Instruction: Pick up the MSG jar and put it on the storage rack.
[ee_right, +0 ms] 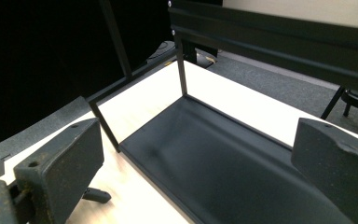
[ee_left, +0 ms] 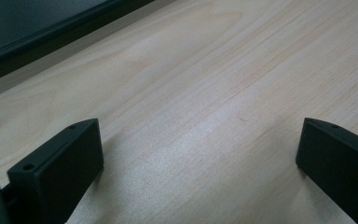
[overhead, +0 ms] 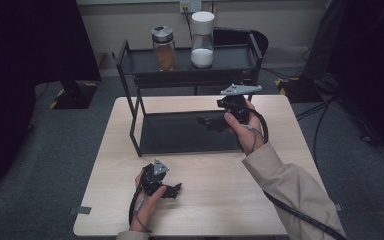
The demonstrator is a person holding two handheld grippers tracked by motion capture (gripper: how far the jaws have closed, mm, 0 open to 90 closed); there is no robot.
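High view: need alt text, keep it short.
A person at a light wooden table holds the right gripper, open and holding nothing, over the lower shelf of a black two-tier rack; the left gripper rests on the tabletop nearer the person. Two jars stand on the rack's upper shelf: a brown-filled jar and a white-filled jar.

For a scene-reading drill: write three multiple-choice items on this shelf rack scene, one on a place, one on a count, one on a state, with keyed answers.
1. Where do the jars stand?
A. top shelf
B. bottom shelf
C. table

2. How many jars are there?
A. one
B. two
C. four

3. How are the right gripper's jaws?
A. shut
B. holding a jar
C. open, empty

Answers:
1 A: brown-filled jar and white-filled jar stand on the rack's top shelf.
2 B: just those two.
3 C: right gripper jaws stand apart above the bottom shelf.
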